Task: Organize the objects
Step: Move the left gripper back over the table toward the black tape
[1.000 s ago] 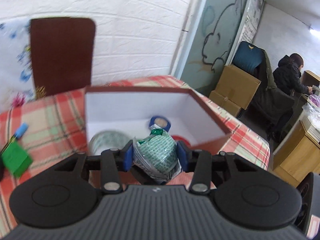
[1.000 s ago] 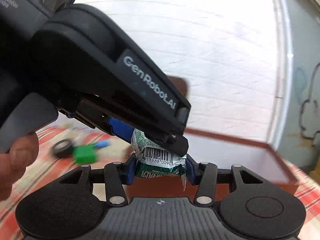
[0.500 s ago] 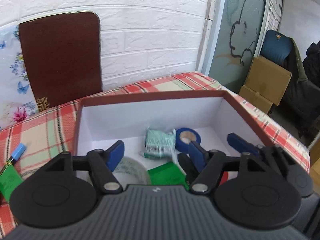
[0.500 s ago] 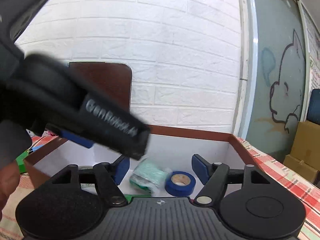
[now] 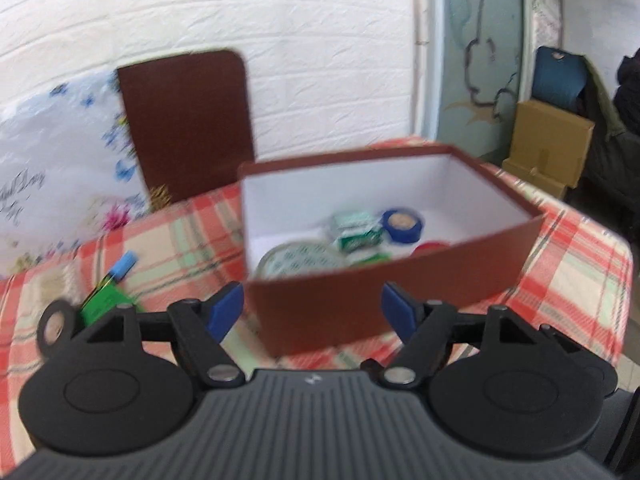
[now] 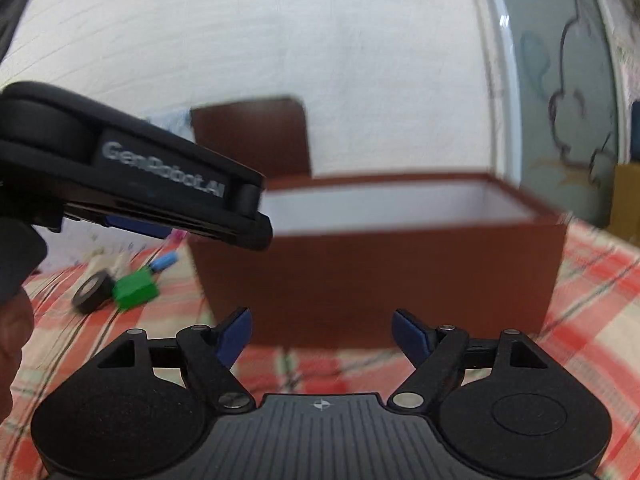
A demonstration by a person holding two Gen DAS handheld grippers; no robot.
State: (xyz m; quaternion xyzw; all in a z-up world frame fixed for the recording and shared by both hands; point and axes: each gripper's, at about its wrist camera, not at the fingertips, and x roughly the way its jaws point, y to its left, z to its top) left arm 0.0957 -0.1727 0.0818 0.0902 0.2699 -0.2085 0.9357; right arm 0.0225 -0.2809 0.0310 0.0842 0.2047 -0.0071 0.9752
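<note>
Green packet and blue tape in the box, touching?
Cannot tell. In the blurred left wrist view the green packet and blue tape sit edge to edge; no clear gap or contact.

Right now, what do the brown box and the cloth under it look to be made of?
The brown box looks like rigid cardboard: thin straight walls, matte brown outside, smooth white paper lining inside. The cloth looks like woven fabric, matte, printed or woven in a red, cream and green plaid; it hangs over the table edge on the right. Motion blur hides any finer texture.
</note>
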